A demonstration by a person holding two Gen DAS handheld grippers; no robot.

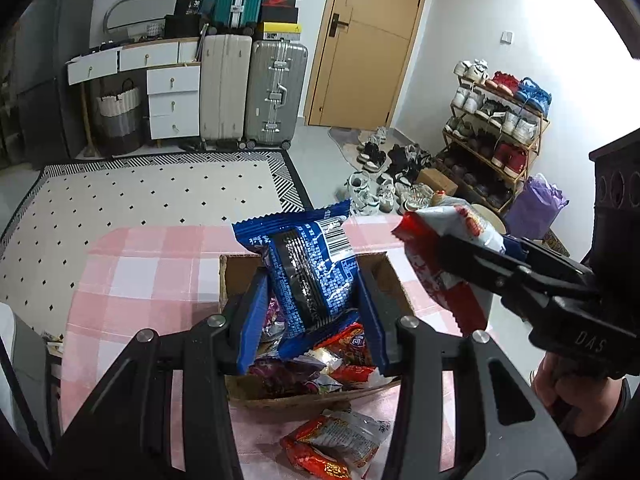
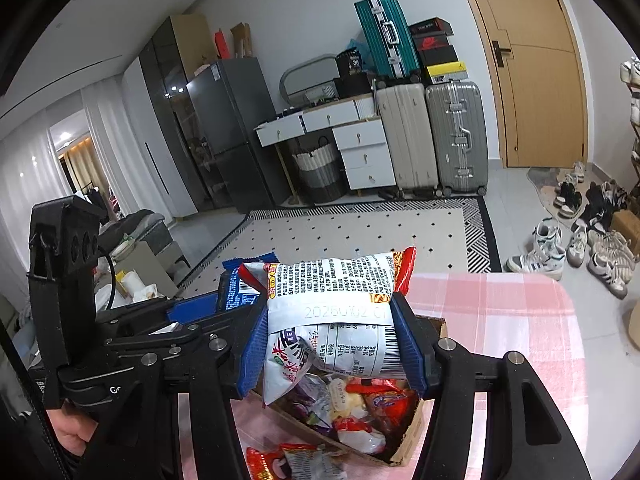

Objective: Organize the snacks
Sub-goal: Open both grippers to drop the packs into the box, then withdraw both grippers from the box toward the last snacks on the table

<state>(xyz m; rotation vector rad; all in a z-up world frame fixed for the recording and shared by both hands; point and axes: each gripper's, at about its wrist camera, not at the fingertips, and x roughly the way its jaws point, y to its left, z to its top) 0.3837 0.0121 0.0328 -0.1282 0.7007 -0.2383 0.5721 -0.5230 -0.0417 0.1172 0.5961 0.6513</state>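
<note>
Nearest the lens in each view stand two black arms tipped with ribbed blue pads: two grippers in all, each clenched on one packet. The left gripper (image 1: 312, 300) grasps a glossy blue packet (image 1: 308, 276) printed with a dark panel and a barcode, held upright over the cardboard box (image 1: 236, 392). The right gripper (image 2: 334, 344) grasps a crinkled white-and-red packet (image 2: 332, 320), pinched across its middle, also above the box. The box sits on a table under a pink-and-white checked cloth (image 1: 140, 272), open-topped and filled with a jumble of red, purple and white wrappers. One more red-and-clear packet (image 1: 336, 444) lies loose on the cloth on the near side of the box. The left view alone shows a wooden shoe rack (image 1: 492, 136) at far right and a hand (image 1: 568, 380) gripping the right tool's handle. The right view alone shows a dark fridge (image 2: 236, 120) and curtains (image 2: 32, 160) at left. Both views take in three suitcases, one teal, one cream, one silver.
</note>
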